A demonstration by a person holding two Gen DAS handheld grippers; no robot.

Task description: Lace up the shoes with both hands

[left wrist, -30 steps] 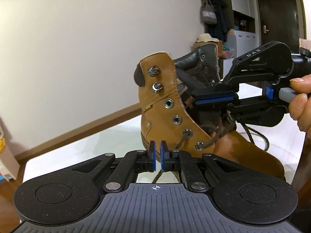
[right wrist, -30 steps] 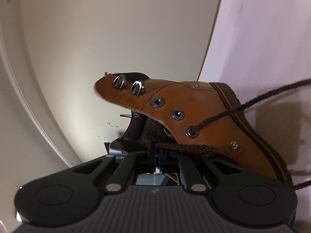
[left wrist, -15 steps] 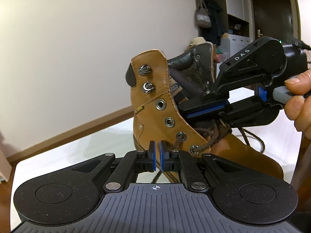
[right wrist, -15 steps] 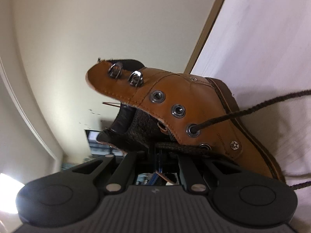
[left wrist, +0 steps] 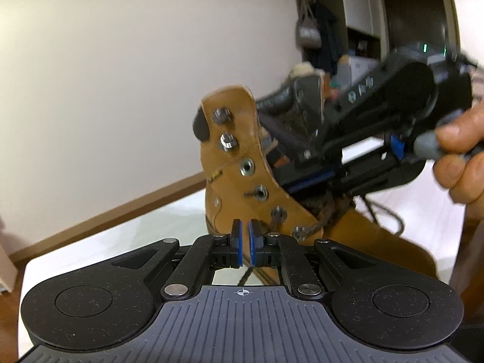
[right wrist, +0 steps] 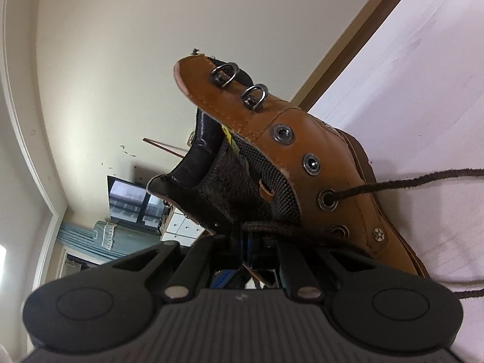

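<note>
Pinching lace (left wrist: 246, 275) lightly in left gripper (left wrist: 244, 227), jaws just easing apart; keeping right gripper (right wrist: 243, 237) pressed together (on a lace end? unclear) inside boot (right wrist: 332, 151) opening, lying nearer the free eyelet (right wrist: 311, 163) just above; boot standing on table (right wrist: 423, 90).

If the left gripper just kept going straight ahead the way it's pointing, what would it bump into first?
Most likely the tan boot. The left gripper points at the boot's lower side, just below the row of eyelets, with the dark lace a little to the right. How near it is cannot be judged from this view.
</note>
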